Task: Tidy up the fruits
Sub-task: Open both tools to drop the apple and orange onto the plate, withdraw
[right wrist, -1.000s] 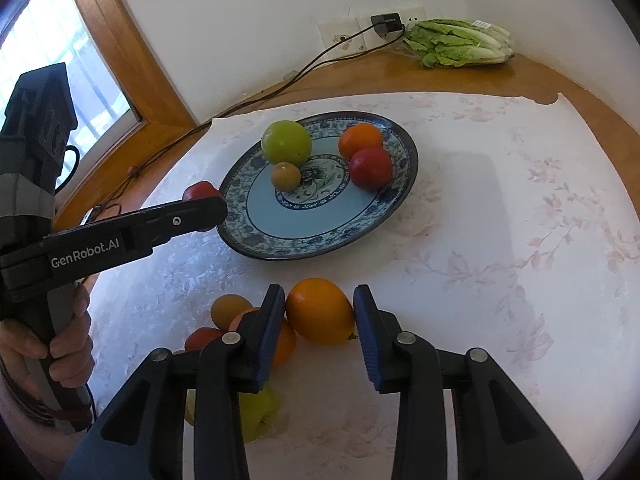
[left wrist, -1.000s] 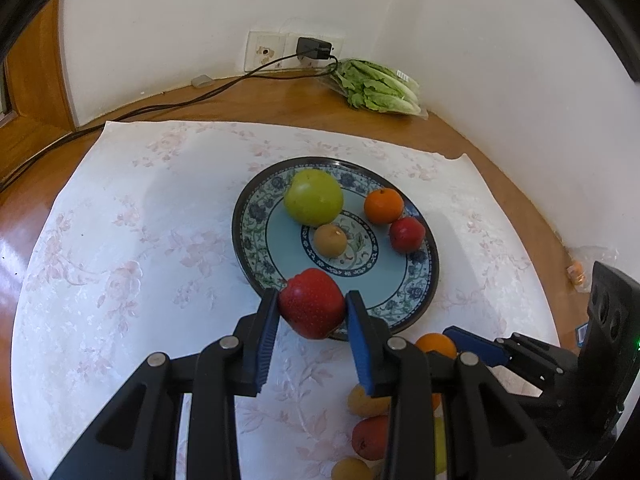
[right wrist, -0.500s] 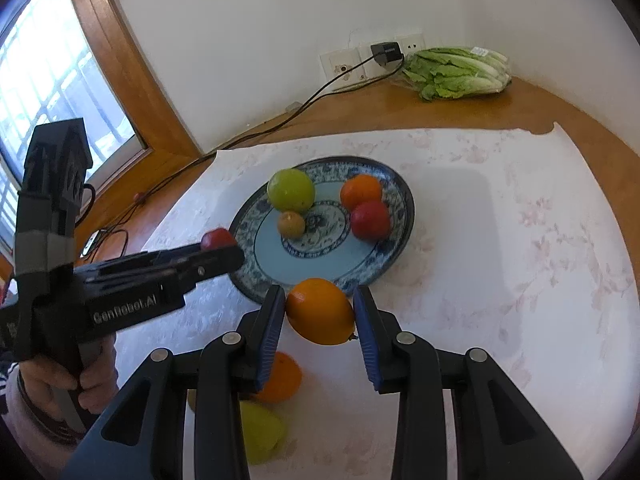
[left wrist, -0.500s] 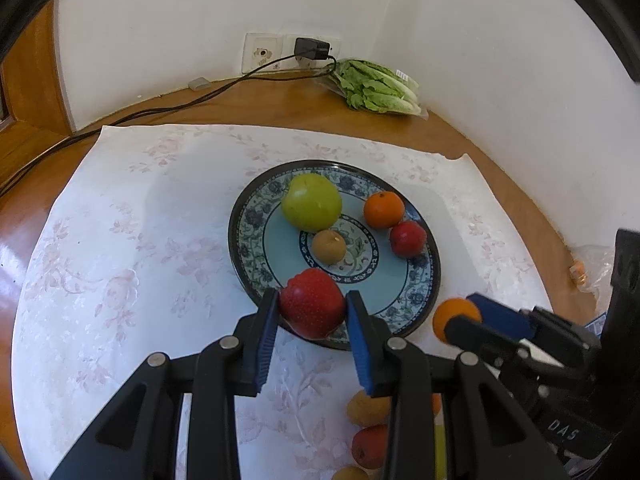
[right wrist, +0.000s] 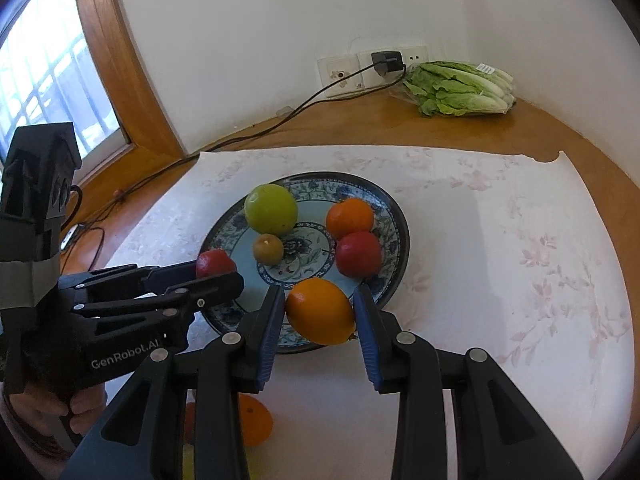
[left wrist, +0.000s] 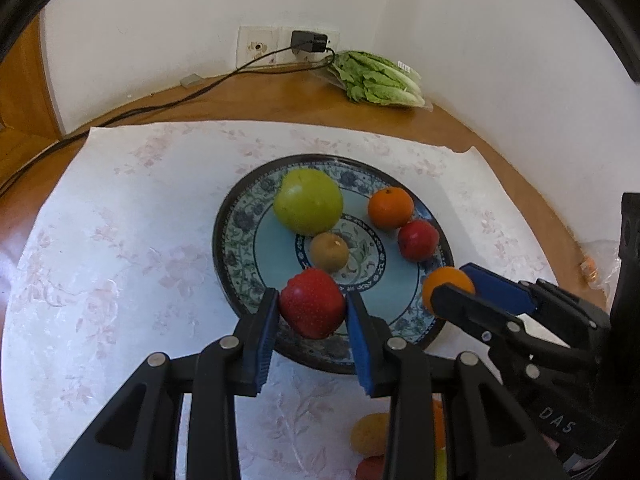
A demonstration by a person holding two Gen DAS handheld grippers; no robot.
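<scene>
Both tools loaded over plate (left wrist: 236, 240) near rim, left tool (left wrist: 312, 312), right tool (right wrist: 320, 312)

The plate (left wrist: 234, 236) is seen as glazed ceramic, glossy, with a painted pattern. The cloth (left wrist: 120, 248) under it looks matt, faintly textured. The table (right wrist: 400, 128) is made of smooth, slightly shiny wood. The apple (left wrist: 313, 303) has a waxy shine; the orange (right wrist: 320, 311) is finely dimpled.
</scene>
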